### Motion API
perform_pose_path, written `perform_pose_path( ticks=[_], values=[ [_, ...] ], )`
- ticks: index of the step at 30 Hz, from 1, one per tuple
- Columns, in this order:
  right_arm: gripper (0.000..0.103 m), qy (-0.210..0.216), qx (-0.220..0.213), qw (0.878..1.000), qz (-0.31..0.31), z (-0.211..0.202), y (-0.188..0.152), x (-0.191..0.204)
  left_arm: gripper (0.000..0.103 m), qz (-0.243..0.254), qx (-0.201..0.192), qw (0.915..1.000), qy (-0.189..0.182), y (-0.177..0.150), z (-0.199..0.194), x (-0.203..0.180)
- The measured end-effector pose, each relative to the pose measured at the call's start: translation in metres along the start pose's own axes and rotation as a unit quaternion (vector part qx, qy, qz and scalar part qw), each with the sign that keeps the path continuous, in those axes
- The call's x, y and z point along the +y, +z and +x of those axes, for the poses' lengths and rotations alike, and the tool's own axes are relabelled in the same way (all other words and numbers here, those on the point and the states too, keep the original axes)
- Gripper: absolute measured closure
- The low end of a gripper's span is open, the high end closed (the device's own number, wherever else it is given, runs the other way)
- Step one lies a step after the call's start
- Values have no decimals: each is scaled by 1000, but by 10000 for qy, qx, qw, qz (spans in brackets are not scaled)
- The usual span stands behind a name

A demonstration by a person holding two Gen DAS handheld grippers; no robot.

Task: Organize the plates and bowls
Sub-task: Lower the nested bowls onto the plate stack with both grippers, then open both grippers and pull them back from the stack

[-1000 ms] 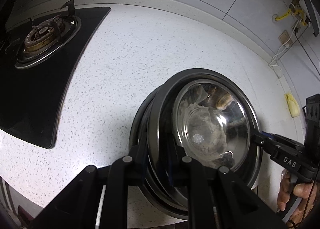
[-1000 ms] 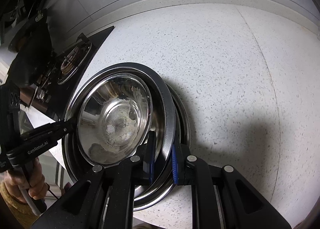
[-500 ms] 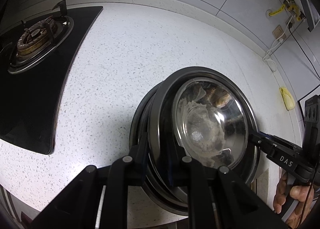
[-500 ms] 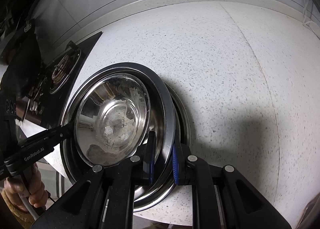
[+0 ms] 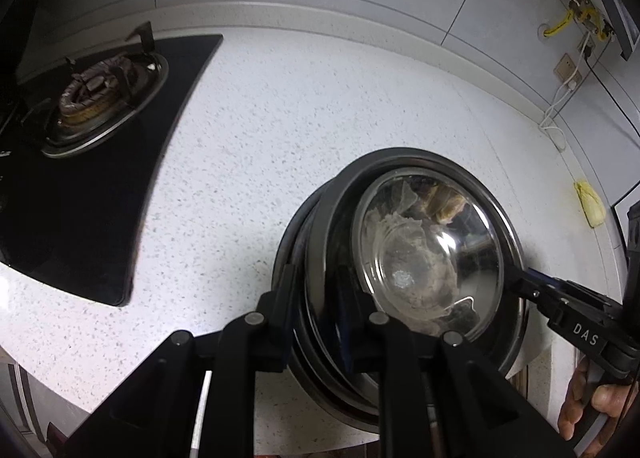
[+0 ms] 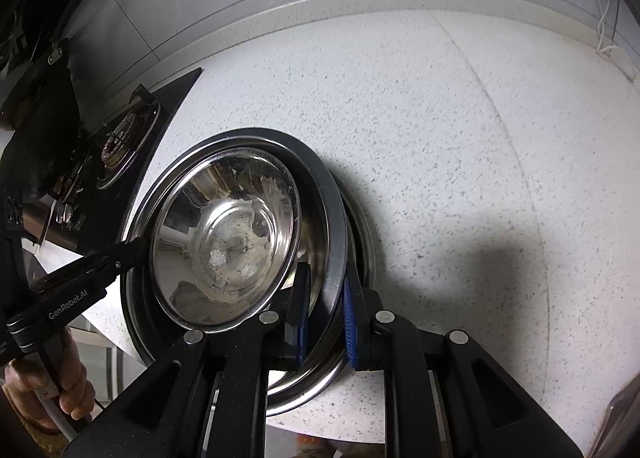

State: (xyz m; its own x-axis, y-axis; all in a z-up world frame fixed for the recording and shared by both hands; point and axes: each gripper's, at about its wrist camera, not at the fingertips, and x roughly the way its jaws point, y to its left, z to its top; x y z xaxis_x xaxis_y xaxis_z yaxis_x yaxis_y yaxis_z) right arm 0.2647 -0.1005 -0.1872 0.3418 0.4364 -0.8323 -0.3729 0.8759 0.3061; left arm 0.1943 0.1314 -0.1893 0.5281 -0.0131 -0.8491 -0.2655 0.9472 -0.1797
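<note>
- Your left gripper (image 5: 316,298) has started to let go since a second ago: its jaws are opening, with the left rim of the stack between them, while the stack itself has hardly shifted on the table (image 5: 320,105).
- Your right gripper (image 6: 324,310) has its jaws clamped on the right rim of the large steel basin (image 6: 334,217); the blue pads (image 6: 350,322) sit one inside the wall and one outside it.
- Gripping opposite rims looks like your way of carrying the whole nest level, so nothing slides out.
- A small steel bowl (image 6: 224,242) lies nested inside that basin, tipped toward your left side, with pale dried residue on its bottom.
- Under the basin at least one more dark-rimmed dish (image 5: 296,242) shows, offset so its edge sticks out on the left; how many lie there you cannot tell.
- Everything rests near the front edge of the speckled white table, and part of the stack appears to overhang it, so a careless release could tip it.
- Your hand (image 6: 48,382) on the left handle shows low in the right wrist view.
- Further out, the gas burner (image 5: 100,85) on its black glass hob (image 5: 60,217) stands well apart on the left.
- By my reading the nesting is done and setting down is in progress.
</note>
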Motion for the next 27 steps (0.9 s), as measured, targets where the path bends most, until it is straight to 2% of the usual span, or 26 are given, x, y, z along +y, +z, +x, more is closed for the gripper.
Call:
perform_pose_path(
  ticks=[2,5,9,12,15,22,25,27],
  values=[
    [85,-79,-85,9999,-39,-4,-2,0,78,46,-120,9999,109,-4,-7,-4],
    [77,-194,-216,9996,-19,-13,-5,-3,74,51,-272,9994,211,-12,-19,-7],
    [72,-223,-352,9991,71,-25,-11,-10,73,62,-343,9989,319,-20,-32,-10],
    [72,-297,-473,9984,110,-36,-20,-14,73,91,-566,9976,382,-29,-51,-17],
    [66,-347,-570,9977,122,-44,-30,-19,73,169,-743,9964,380,-37,-68,-23],
    [65,-586,-811,9950,71,-69,-62,-30,73,466,-1055,9914,626,-60,-102,-43],
    [57,-662,-918,9936,-4,-82,-75,-29,73,509,-1055,9913,606,-70,-111,-45],
    [57,-661,-970,9931,-46,-89,-82,-29,73,514,-1047,9915,569,-75,-115,-46]
  ],
)
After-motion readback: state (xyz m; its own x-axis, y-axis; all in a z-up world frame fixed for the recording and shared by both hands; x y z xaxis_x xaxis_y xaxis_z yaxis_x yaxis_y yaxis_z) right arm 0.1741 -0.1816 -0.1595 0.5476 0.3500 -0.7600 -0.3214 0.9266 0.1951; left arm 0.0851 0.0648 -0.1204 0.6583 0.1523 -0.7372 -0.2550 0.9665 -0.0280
